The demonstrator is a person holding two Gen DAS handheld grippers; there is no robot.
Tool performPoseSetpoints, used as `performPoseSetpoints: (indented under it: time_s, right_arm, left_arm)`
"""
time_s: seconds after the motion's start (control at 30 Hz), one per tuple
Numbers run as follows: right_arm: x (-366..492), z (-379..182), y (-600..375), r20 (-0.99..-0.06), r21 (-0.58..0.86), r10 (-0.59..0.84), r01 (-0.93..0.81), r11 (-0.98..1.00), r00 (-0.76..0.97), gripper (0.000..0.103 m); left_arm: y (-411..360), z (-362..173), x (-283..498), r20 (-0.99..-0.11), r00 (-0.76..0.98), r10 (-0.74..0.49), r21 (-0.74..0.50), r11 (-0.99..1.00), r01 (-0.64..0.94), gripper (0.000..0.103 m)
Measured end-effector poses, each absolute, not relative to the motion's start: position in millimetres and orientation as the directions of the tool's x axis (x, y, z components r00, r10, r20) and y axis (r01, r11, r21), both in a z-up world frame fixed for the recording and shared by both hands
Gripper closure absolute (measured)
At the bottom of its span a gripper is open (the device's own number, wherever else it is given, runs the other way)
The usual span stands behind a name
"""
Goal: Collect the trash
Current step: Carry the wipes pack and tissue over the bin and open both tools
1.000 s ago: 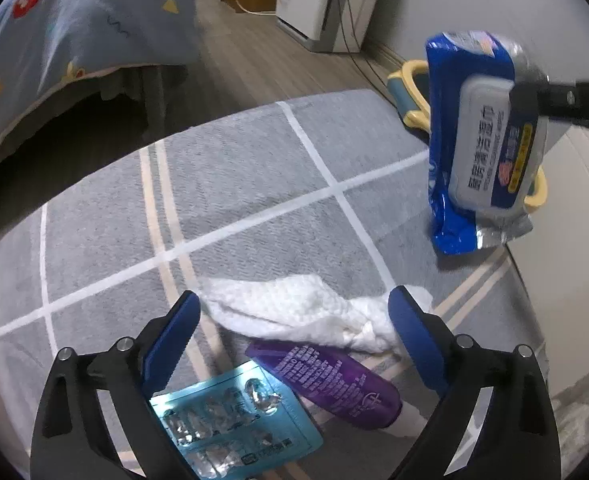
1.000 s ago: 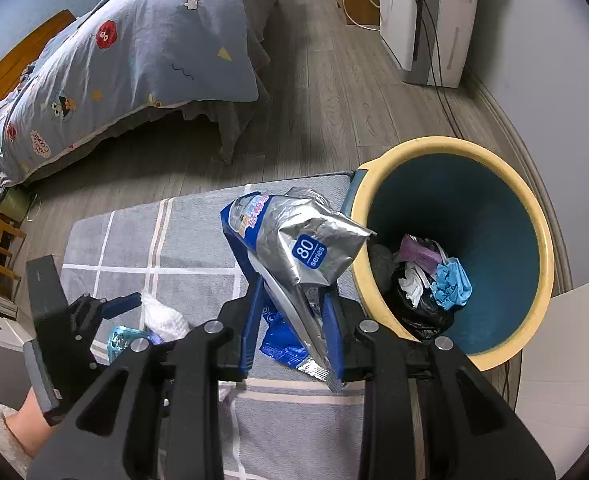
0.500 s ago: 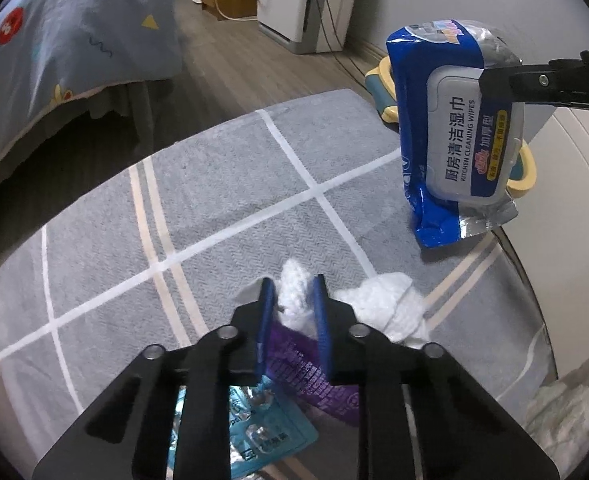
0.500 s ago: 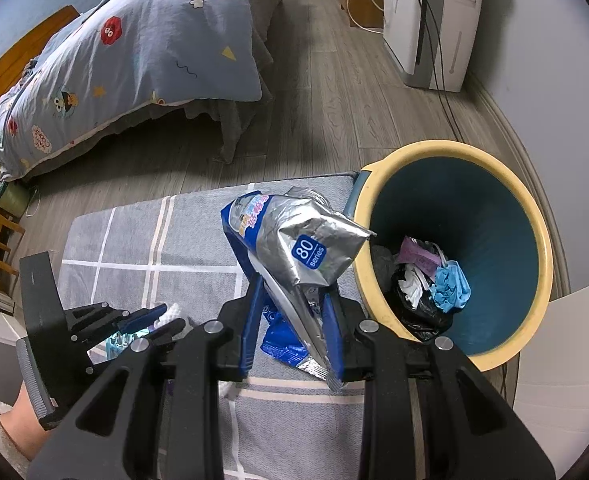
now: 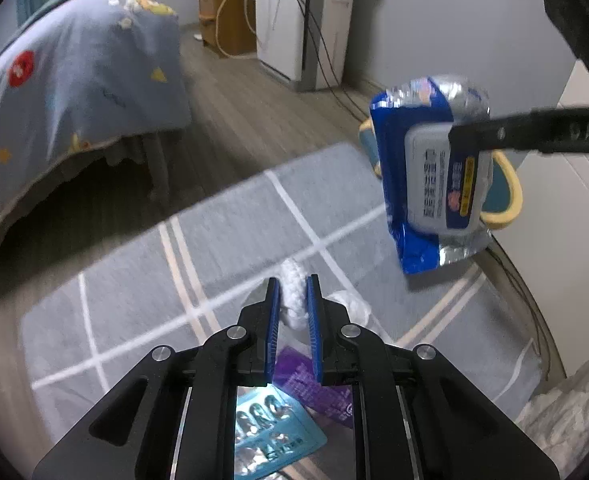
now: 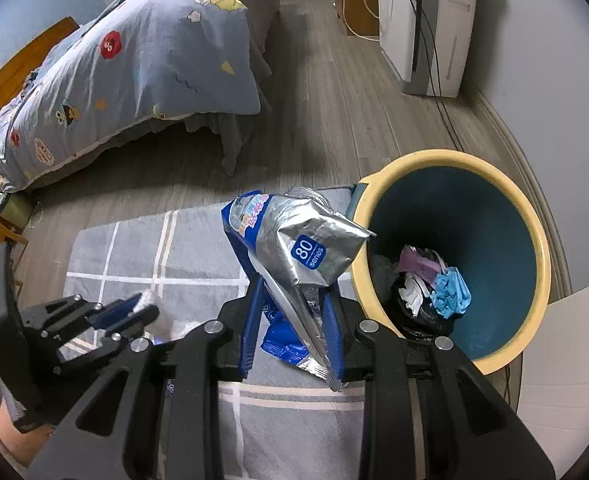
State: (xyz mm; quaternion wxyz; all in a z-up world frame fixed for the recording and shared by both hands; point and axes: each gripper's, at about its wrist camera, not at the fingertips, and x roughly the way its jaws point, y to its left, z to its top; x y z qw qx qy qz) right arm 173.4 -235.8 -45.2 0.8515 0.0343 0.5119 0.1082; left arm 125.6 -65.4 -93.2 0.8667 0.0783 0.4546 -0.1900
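Now the left gripper (image 5: 293, 292) has just squeezed its fingers on the white wipe (image 5: 292, 280) above the rug (image 5: 134, 280). Right gripper (image 6: 292, 300) pinches the wipes pack (image 6: 294, 248) beside the bin (image 6: 534, 240). Lift slowly, keep squeezing.

A grey rug (image 5: 230, 240) with white and beige crossing stripes lies on the wood-plank floor (image 6: 334, 112). On the rug's near part rest a purple tube (image 5: 306, 388) and, just beside it, a teal blister pack (image 5: 270, 436). The yellow-rimmed, teal-walled trash bin (image 6: 534, 240) stands at the rug's far right corner. On the bare floor stand a bed (image 6: 142, 64) under a patterned blue quilt and a white appliance (image 6: 426, 20) against the wall.
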Motion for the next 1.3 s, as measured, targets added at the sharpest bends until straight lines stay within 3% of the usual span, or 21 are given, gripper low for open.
performPoseSetpoints:
  time_s: [0.33, 0.67, 1.2, 1.27, 1.3]
  right_arm:
    - [175, -30, -250, -0.834, 0.189, 0.232, -0.136, 0.973, 0.501, 0.075]
    - [183, -17, -311, -0.798, 0.226, 0.198, -0.023, 0.974, 0.569, 0.075]
    - [189, -37, -416, -0.809, 0.239, 0.082, 0.198, 0.951, 0.582, 0.075]
    - [192, -46, -423, -0.823, 0.246, 0.088, 0.213, 0.946, 0.561, 0.084]
    - [193, -51, -427, -0.830, 0.254, 0.093, 0.224, 0.941, 0.549, 0.084]
  left_arm:
    - [-46, -39, 130, -0.735, 0.624, -0.266, -0.068, 0.944, 0.322, 0.089]
    - [-93, -16, 143, -0.723, 0.623, -0.298, -0.062, 0.926, 0.372, 0.089]
    - [-233, -38, 189, -0.768, 0.554, -0.321, 0.032, 0.844, 0.535, 0.088]
    - [-245, -46, 194, -0.780, 0.542, -0.313, 0.041, 0.838, 0.544, 0.088]
    - [-250, -51, 196, -0.786, 0.535, -0.311, 0.040, 0.837, 0.546, 0.088]
